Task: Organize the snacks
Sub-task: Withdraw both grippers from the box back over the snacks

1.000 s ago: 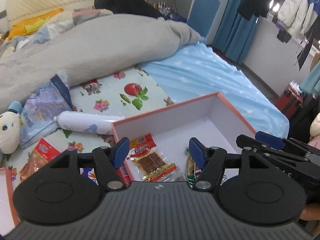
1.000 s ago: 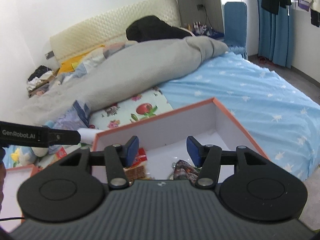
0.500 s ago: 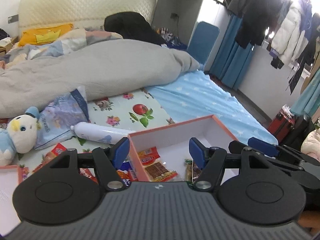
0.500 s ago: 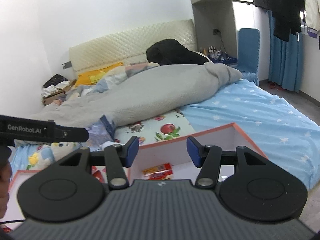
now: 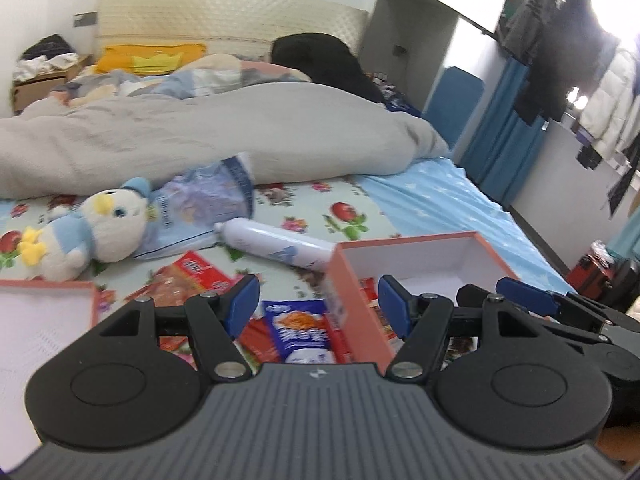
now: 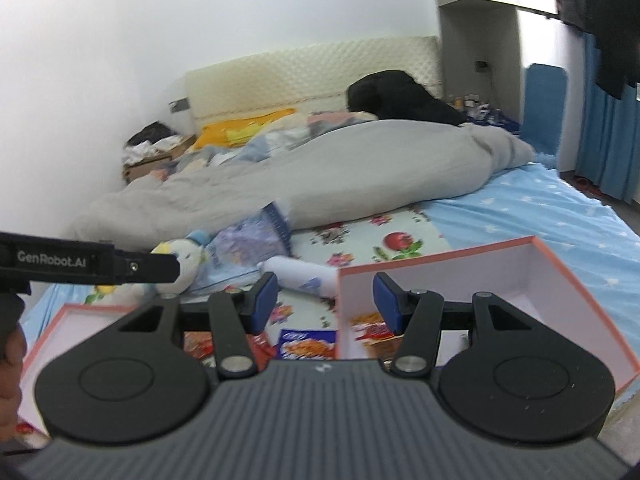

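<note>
An orange-rimmed white box [image 5: 486, 249] [image 6: 552, 252] sits on the bed with snack packets inside, one red [image 6: 370, 326]. Loose packets lie left of it: a blue-and-white one [image 5: 300, 330] [image 6: 306, 344] and red ones [image 5: 192, 276]. My left gripper [image 5: 318, 306] is open and empty, raised over the box's left wall. My right gripper [image 6: 325, 298] is open and empty, also above that wall. The right gripper shows at the right of the left wrist view [image 5: 560, 312].
A white tube [image 5: 276, 242] lies behind the box. A duck plush [image 5: 84, 228] and a bluish bag [image 5: 200, 208] lie to the left. A second orange-rimmed box [image 5: 24, 320] is at near left. A grey duvet [image 5: 224, 128] covers the bed's back.
Both grippers have lifted and pulled back to the left from over the box. More of the bed, the plush and the loose packets has come into view. Both stay open.
</note>
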